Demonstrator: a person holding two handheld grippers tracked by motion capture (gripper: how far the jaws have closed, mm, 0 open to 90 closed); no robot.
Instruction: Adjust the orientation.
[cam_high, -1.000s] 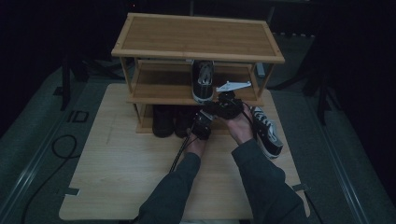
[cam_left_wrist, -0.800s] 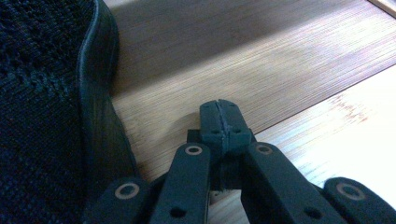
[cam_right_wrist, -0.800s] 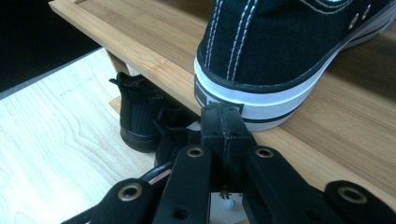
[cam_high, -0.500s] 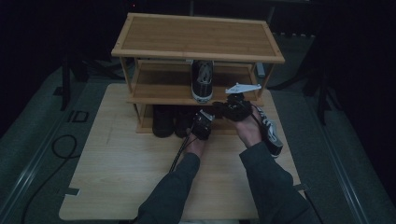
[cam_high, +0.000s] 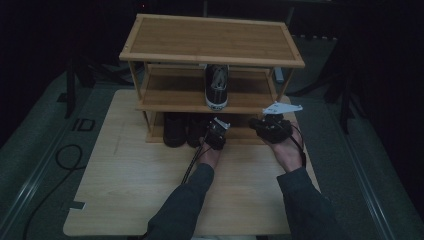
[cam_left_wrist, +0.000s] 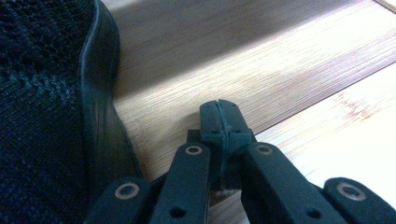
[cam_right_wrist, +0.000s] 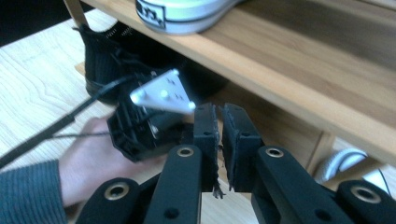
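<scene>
- Left gripper (cam_high: 216, 134): black plastic, jaws pressed together on nothing; seen in the middle of the high view at the front edge of the rack's bottom shelf. In the left gripper view its tip (cam_left_wrist: 223, 122) hangs over bare bamboo with the black shoe (cam_left_wrist: 51, 116) just beside it at the left of the frame.
- Right gripper (cam_high: 270, 127): black, grey three-cornered plate on top, right of centre in the high view. In the right gripper view its jaws (cam_right_wrist: 219, 140) stand nearly together with a thin gap, and I judge them empty; a frayed thread hangs from one pad.
- Shoe rack (cam_high: 212, 40): three slatted bamboo shelves on thin posts, smooth and light brown, upper middle of the frame.
- Sneaker (cam_high: 216, 85): dark canvas upper, white rubber sole and toe, on the middle shelf, toe toward the person.
- Black shoes (cam_high: 176, 131): knitted mesh upper, ribbed rubber rim, on the bottom shelf, left of the left gripper.
- Second sneaker (cam_right_wrist: 348, 164): white rubber toe only, lower right of the right gripper view, beyond the rack post.
- Table (cam_high: 125, 170): pale wood board, matte grain.
- Risks, as judged: the two grippers work close together, so cables or jaws may tangle; a jaw may knock the shelf edge or a thin post and shift the light rack; smooth rubber may slip from a pinch.
</scene>
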